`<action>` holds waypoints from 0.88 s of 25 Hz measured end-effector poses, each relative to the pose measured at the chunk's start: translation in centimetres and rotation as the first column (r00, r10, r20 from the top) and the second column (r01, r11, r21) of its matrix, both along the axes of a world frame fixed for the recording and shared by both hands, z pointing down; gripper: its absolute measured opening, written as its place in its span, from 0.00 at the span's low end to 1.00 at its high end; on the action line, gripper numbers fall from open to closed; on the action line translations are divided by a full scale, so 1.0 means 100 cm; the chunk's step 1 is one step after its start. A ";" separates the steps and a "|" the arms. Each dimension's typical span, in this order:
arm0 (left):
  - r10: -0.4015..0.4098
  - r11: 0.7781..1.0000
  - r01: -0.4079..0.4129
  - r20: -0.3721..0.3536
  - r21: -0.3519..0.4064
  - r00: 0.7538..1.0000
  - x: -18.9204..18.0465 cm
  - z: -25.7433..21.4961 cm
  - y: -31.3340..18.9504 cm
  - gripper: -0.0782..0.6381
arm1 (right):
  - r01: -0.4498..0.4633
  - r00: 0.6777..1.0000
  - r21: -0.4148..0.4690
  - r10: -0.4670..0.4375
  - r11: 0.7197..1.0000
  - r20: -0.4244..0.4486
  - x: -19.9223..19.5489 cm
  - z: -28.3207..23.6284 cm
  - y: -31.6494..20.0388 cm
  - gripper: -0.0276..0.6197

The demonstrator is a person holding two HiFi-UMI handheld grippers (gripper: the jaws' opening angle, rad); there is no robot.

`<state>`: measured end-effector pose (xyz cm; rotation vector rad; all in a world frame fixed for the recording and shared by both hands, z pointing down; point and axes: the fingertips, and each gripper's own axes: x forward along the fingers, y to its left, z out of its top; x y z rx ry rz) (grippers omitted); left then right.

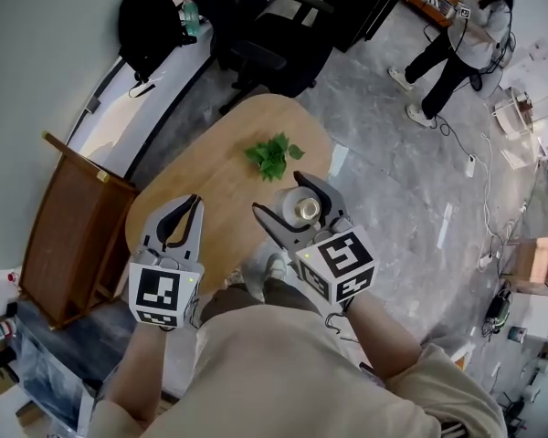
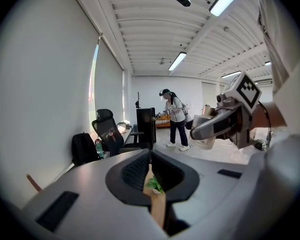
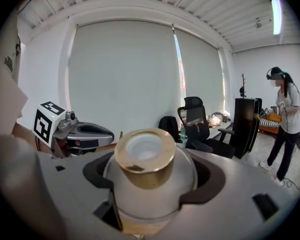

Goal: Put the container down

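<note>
Right hand-held gripper (image 1: 281,197) clamps a round, frosted-white container with gold neck (image 3: 145,170) over the wooden table (image 1: 221,167); left hand-held gripper (image 1: 196,204) closed, empty.

Gold, white and grey
The container (image 3: 145,170) is milky white with a gold band; left gripper (image 1: 188,208) and right gripper (image 1: 281,194) are grey, cubes (image 1: 338,265) marked black-and-white — green leaves (image 1: 272,156) near the pale wood table's (image 1: 226,185) far edge.
</note>
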<state>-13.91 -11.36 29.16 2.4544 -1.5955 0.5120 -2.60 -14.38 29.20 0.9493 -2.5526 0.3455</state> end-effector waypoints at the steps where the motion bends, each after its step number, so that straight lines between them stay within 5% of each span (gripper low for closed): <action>1: -0.003 1.000 0.003 0.004 -0.005 1.000 -0.001 0.006 -0.002 0.13 | -0.001 1.000 -0.009 0.001 1.000 -0.006 -0.002 0.008 -0.003 0.57; 22: -0.025 0.984 0.016 -0.045 -0.175 0.999 -0.001 0.187 -0.049 0.13 | -0.049 0.993 -0.201 0.026 0.978 -0.116 -0.027 0.244 -0.057 0.57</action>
